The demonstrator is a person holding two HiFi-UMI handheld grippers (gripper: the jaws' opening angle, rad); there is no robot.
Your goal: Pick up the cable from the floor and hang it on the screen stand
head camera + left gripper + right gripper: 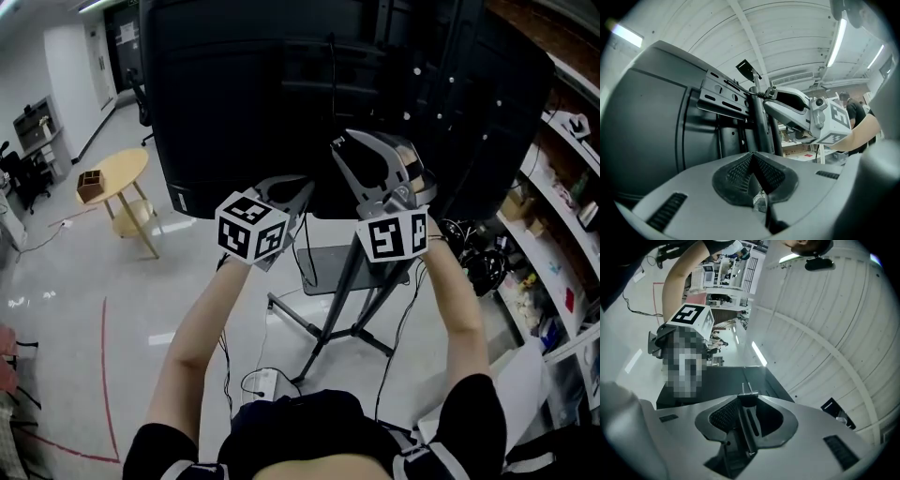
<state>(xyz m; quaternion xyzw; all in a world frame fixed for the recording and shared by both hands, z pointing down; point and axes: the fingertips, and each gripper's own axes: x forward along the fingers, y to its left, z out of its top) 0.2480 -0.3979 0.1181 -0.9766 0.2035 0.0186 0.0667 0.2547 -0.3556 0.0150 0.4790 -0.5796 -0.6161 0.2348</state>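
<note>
Both grippers are raised against the back of the black screen (281, 94) on its stand (349, 281). My right gripper (343, 142) is shut on the cable's black plug (749, 414), whose two prongs (749, 389) stick out past the jaws. My left gripper (304, 185) is shut, and a thin stretch of black cable (760, 200) shows pinched low between its pads. From there the cable (302, 246) hangs down toward the floor. In the left gripper view the stand's slotted bracket (723, 93) and post (759, 126) are just ahead, with the right gripper (767, 99) beside them.
A round wooden table (120, 171) with a small box (91, 184) stands at the left. Cluttered shelves (562, 234) line the right wall, with a tangle of cables (478, 255) on the floor below them. A white power strip (262, 382) lies by the stand's legs.
</note>
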